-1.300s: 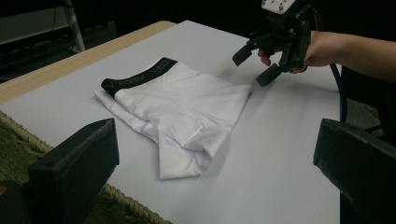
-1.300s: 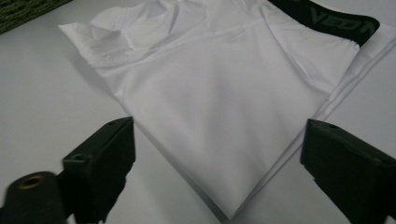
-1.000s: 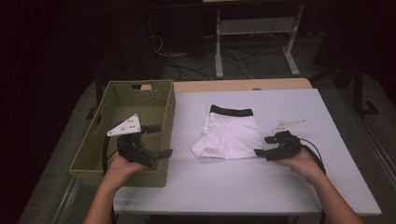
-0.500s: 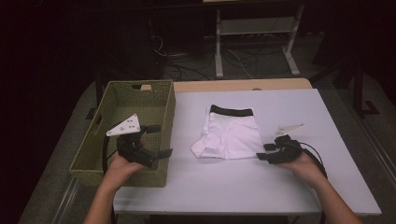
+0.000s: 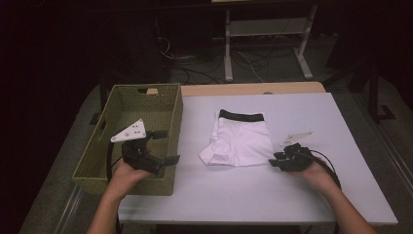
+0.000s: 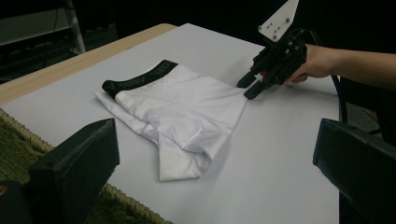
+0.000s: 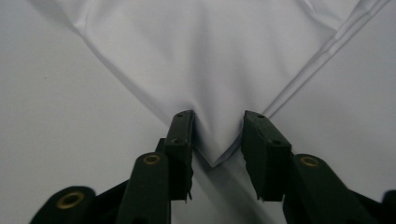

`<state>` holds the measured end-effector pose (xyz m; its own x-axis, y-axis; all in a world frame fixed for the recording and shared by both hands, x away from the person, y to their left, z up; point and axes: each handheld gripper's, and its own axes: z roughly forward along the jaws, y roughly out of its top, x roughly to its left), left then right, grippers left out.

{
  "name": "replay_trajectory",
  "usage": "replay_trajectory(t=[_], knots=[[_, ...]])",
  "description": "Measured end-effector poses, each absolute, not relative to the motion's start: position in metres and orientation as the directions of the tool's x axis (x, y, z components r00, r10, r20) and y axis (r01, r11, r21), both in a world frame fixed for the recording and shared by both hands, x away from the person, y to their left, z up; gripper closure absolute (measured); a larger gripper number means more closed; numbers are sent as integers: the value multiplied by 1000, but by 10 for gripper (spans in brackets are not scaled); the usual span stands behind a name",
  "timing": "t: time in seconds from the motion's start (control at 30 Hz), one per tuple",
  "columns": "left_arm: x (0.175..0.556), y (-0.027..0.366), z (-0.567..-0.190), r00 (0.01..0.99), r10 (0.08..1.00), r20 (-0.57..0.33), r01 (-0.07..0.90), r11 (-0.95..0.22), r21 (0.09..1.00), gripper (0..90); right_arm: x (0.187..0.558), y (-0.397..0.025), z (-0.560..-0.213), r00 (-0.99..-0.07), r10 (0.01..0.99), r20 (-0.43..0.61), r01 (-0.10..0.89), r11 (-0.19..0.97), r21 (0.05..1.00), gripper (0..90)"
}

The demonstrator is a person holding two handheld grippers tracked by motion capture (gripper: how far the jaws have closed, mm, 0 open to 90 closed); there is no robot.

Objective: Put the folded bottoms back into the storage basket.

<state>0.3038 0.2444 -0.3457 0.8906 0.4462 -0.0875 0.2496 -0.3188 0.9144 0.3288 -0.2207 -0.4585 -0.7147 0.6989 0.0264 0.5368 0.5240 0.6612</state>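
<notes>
Right tongs (image 7: 217, 140) straddling near corner of folded white boxer briefs (image 5: 241, 141) lying mid-bench (image 5: 292, 195), jaws narrowly apart, not yet pinching. Left tongs (image 5: 163, 146) hovering wide open over wicker basket (image 5: 122, 183). Best approach: closing squarely on corner, catching every layer, lifting slowly.

basket (image 5: 97, 156) left of shorts (image 5: 243, 141), both on table (image 5: 311, 195)

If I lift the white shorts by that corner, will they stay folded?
Probably not. The white shorts look like thin, soft cloth with loose layered folds, so they would likely droop and unfold. The right gripper straddles just one corner, jaws open; expect sagging, little weight.
</notes>
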Motion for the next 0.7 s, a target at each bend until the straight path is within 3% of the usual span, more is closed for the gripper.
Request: replay_trajectory(t=[0.37, 0.7], knots=[[304, 244, -346, 890, 448, -87, 251, -321, 913, 7, 331, -223, -459, -715, 697, 44, 542, 514, 664, 836], [304, 244, -346, 890, 447, -89, 252, -320, 913, 7, 332, -223, -457, -720, 693, 47, 543, 520, 659, 860]])
